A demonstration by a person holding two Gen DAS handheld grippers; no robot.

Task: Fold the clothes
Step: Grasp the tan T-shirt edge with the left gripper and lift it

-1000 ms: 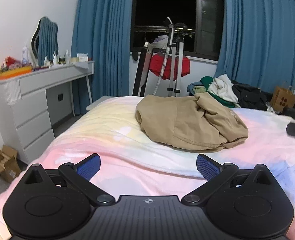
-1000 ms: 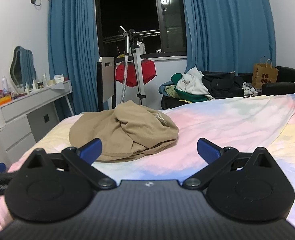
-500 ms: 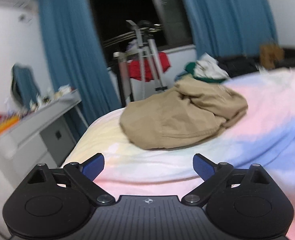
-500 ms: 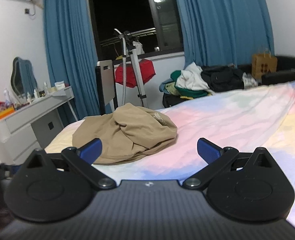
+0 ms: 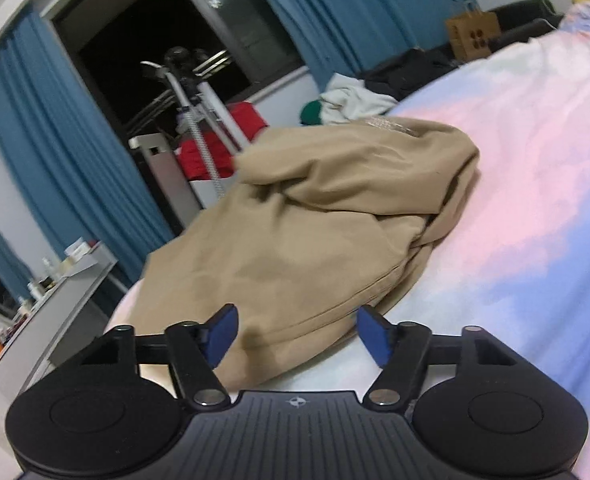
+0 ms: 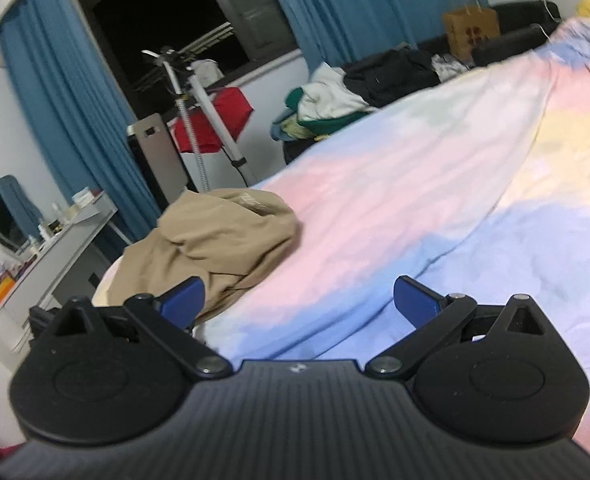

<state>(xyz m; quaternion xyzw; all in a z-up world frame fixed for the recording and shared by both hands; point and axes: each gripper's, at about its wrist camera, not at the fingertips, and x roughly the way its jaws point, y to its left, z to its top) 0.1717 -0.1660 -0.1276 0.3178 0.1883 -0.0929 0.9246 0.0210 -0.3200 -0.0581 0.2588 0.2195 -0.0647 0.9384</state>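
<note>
Both views have tilted and closed in since a second ago; we are now holding the left gripper [image 5: 297,334] right at the near hem of the crumpled tan garment [image 5: 315,216], jaws spread wide with cloth lying between them, ungripped. We are hovering the right gripper [image 6: 299,300], equally wide, over the pastel bedspread [image 6: 435,208], garment to its far left. A paper bag [image 6: 471,34] is standing far right, contents hidden.

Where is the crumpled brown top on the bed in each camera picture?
Left wrist view: the brown top fills the middle, just past the open left claw.
Right wrist view: it sits small at the left, above the right claw's left fingertip.
Shared landmark: the red cloth by the white stand under the window.
</note>
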